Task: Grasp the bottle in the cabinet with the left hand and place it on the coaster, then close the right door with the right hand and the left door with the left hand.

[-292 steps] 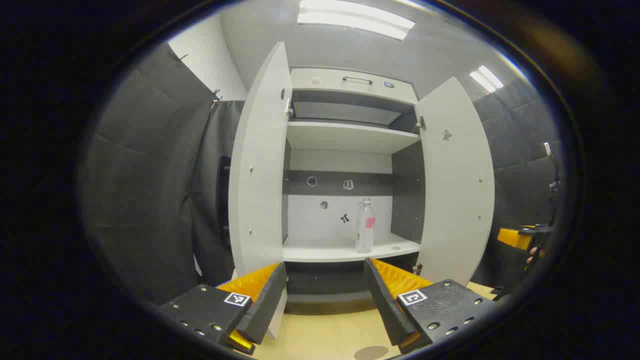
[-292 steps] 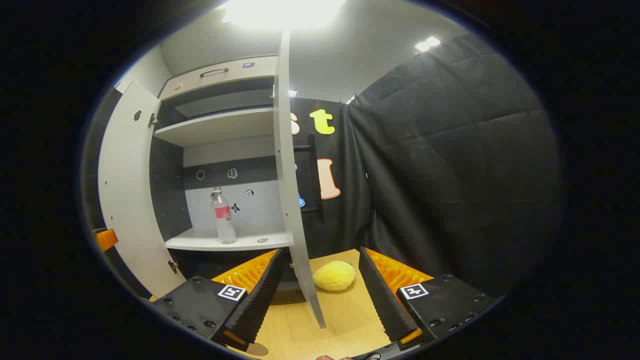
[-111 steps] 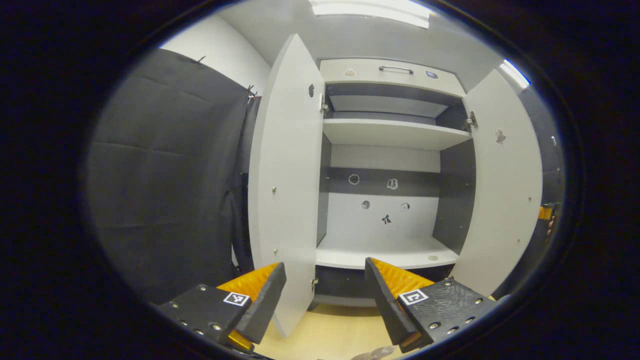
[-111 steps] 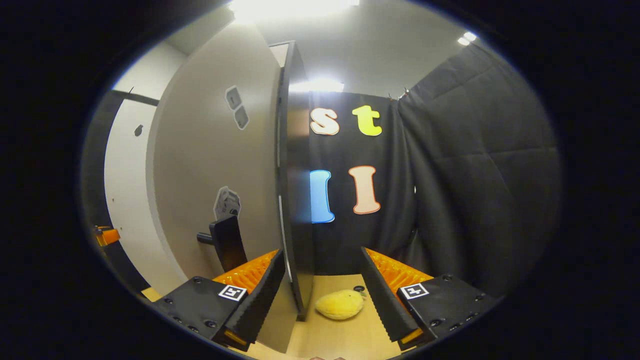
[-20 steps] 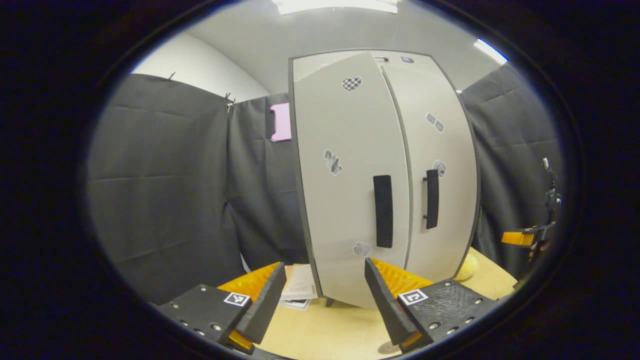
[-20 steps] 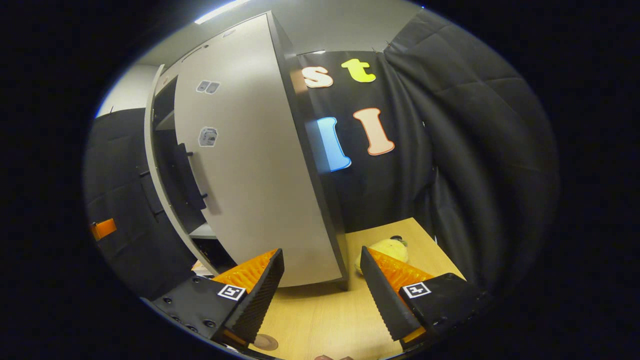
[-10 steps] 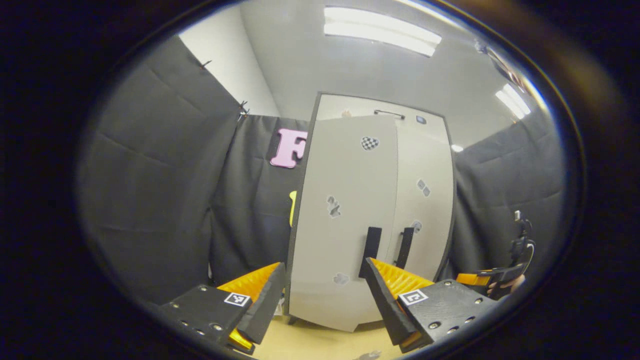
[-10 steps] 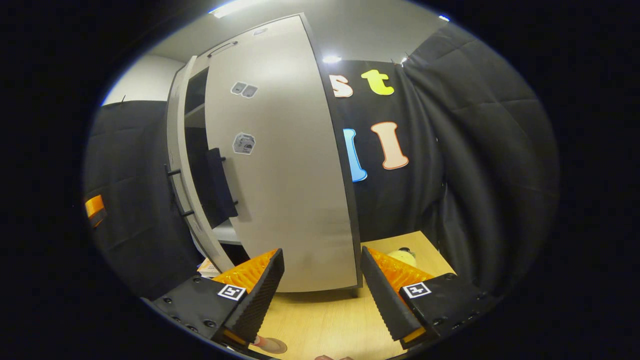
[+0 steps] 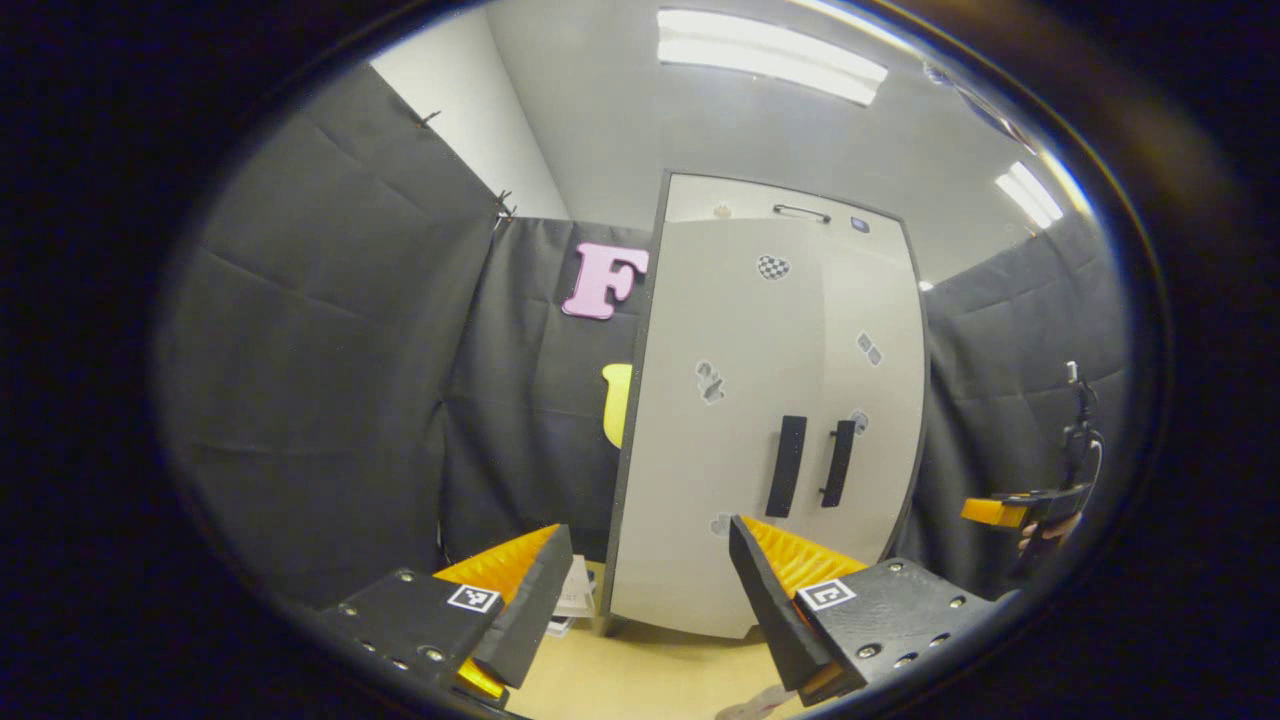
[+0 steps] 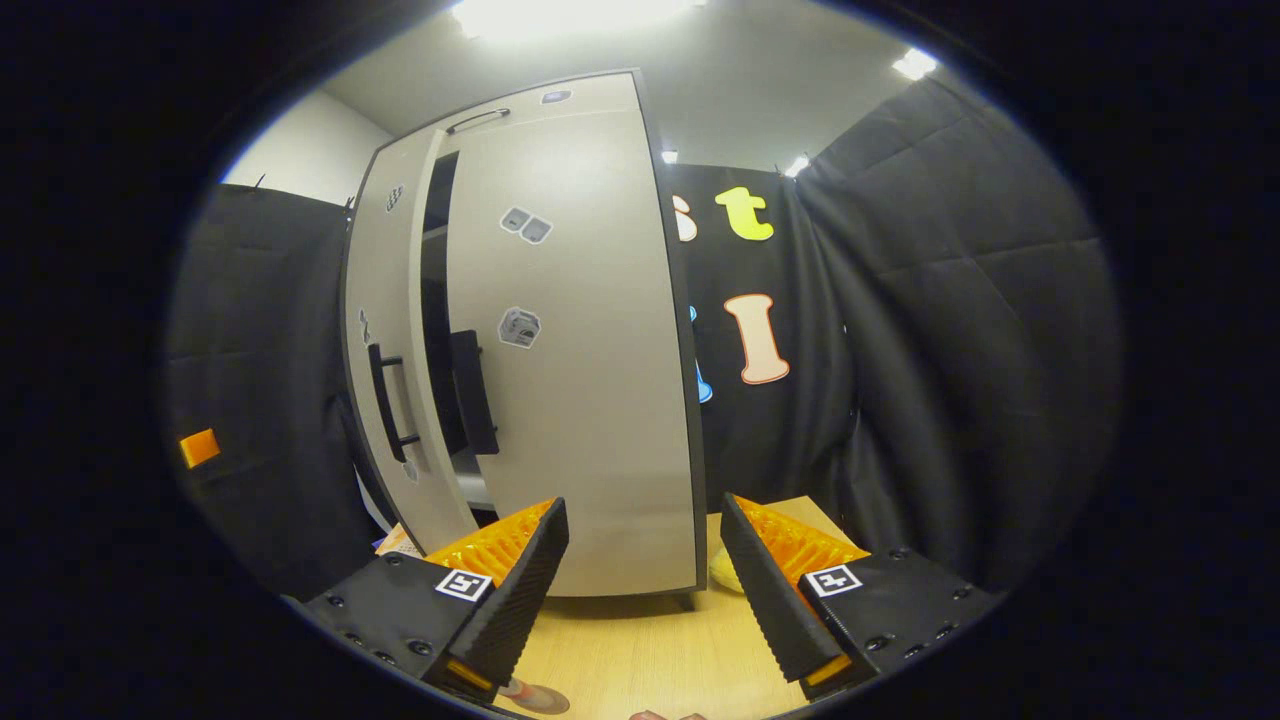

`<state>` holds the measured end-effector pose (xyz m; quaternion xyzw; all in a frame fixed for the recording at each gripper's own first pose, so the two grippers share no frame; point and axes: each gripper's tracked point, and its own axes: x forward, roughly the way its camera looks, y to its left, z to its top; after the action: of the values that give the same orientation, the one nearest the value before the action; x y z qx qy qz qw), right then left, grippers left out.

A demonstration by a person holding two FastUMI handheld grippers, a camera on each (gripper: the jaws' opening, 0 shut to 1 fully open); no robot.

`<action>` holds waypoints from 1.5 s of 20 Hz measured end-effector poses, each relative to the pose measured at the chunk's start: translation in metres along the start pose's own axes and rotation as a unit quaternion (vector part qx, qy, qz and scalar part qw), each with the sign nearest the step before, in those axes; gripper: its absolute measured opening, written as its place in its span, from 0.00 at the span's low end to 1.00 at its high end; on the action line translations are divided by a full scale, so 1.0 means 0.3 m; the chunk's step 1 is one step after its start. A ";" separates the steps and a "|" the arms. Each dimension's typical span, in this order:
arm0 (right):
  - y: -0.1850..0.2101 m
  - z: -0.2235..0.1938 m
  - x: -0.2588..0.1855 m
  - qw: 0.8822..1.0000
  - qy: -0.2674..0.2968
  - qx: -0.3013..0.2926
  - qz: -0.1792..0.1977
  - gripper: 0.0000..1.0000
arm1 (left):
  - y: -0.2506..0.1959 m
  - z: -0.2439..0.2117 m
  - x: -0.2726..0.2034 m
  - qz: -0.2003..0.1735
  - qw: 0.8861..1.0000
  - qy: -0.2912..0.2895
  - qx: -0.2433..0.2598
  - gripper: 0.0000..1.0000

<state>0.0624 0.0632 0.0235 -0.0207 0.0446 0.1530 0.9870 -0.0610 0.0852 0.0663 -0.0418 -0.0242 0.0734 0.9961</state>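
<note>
Bottle (image 10: pixel 512 686): a small part is seen at the bottom edge of the right gripper view, on the coaster (image 10: pixel 545 693), below and just beside the right gripper's left finger, outside the gap between the jaws; little of it can be made out.
Bottle top (image 9: pixel 745 709): a pale blurred shape is seen at the bottom edge of the left gripper view, below the jaws.
Cabinet (image 9: pixel 770 420): stood on the table (image 10: pixel 640 650), ahead of both grippers.
Left door (image 9: pixel 700 470): seen nearly flush in the left gripper view; a dark gap beside it is shown in the right gripper view.
Right door (image 10: pixel 580 380): seen shut against the cabinet side.
Handles (image 9: pixel 786 466): two dark bars, side by side at the door seam.
Left gripper (image 9: pixel 648 600): jaws held apart, nothing between them; the cabinet's lower left corner is framed beyond the gap, not touched.
Right gripper (image 10: pixel 645 580): jaws held apart, nothing gripped; the right door's lower edge is seen beyond the gap.
Yellow toy (image 10: pixel 722 570): on the table, behind the right gripper's right finger.
</note>
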 end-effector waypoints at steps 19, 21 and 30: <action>-0.093 0.002 -0.174 0.996 -0.037 0.004 -0.076 0.98 | -0.051 -0.124 0.031 -0.043 0.997 0.018 0.060 0.99; -0.096 -0.002 -0.176 0.996 -0.036 0.006 -0.077 0.98 | -0.049 -0.131 0.027 -0.041 0.997 0.020 0.058 0.98; -0.082 -0.013 -0.176 0.997 -0.034 0.008 -0.071 0.98 | -0.023 -0.141 -0.001 -0.025 0.997 0.022 0.062 0.92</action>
<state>0.0194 0.0237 0.0252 -0.0110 0.0104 0.0828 0.9965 -0.0581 0.0751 0.0248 0.0195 0.0014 0.0490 0.9986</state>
